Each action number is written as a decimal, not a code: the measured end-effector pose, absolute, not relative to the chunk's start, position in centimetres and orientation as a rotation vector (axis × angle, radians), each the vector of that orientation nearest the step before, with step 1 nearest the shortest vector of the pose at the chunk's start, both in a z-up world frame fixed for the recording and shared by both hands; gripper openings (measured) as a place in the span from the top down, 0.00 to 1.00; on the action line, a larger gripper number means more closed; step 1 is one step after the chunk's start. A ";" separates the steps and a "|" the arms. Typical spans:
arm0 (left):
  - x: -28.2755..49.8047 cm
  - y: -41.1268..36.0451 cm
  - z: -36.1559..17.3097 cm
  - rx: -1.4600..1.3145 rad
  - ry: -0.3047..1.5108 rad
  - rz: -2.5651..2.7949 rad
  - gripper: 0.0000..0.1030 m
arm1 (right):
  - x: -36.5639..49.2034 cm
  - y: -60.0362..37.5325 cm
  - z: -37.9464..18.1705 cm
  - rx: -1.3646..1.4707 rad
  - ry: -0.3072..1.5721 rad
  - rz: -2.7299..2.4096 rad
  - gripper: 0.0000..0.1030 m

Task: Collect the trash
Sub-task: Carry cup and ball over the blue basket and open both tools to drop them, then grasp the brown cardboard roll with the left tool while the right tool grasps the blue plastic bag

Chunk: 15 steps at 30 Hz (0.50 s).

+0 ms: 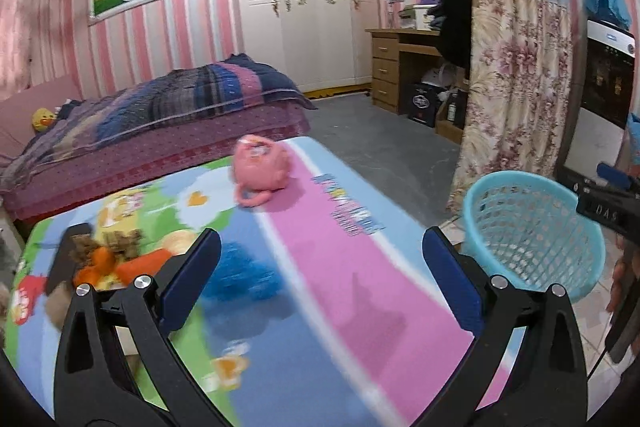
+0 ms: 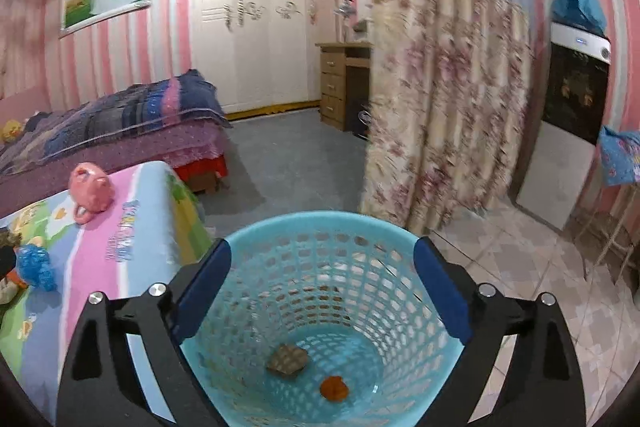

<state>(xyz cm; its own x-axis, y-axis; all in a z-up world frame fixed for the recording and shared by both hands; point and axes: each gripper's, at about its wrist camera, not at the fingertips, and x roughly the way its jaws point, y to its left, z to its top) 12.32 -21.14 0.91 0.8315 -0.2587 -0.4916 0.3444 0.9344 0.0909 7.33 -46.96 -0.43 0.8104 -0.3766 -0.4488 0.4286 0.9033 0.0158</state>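
Trash in the basket

Scraps, one brown (image 2: 287,359) and one orange (image 2: 334,388), lie in the blue basket (image 2: 256,239) below our right gripper (image 2: 322,295), jaws wide and empty. Our left gripper (image 1: 320,275) (equally wide, empty) hovers above the table (image 1: 320,327), whose right edge sits just beside the basket.

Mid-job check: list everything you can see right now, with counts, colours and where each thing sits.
basket: one, light blue mesh, on the tiled floor beside the table, under the right gripper
scraps in basket: two, a brownish one and an orange one, on its bottom
table: one, cartoon-print cover in pink, blue and green
pink toy pot: one, far end of the table
blue fluffy clump: one, on the table near the left gripper
brown and orange pile: blurred, count unclear, table's left edge
bed: one, purple and blue bedding, behind the table
left gripper: open, empty, over the table
right gripper: open, empty, above the basket
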 end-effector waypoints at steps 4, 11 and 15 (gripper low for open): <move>11.6 -16.8 1.5 0.171 0.491 -0.263 0.05 | 7.9 -44.0 0.5 0.087 0.430 -0.379 0.06; 12.5 -6.6 0.9 0.130 0.523 -0.062 0.05 | 9.7 -37.7 0.8 0.054 0.437 -0.257 0.06; 14.0 -0.1 -0.4 0.053 0.570 0.050 0.05 | 11.1 -33.7 0.4 0.063 0.452 -0.168 0.06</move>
<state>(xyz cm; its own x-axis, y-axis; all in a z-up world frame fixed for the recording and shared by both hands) 14.03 -0.14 -0.40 0.8410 0.0617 -0.5375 -0.0323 0.9974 0.0640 11.11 -33.68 0.38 0.8859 -0.1480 -0.4395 0.1758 0.9841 0.0231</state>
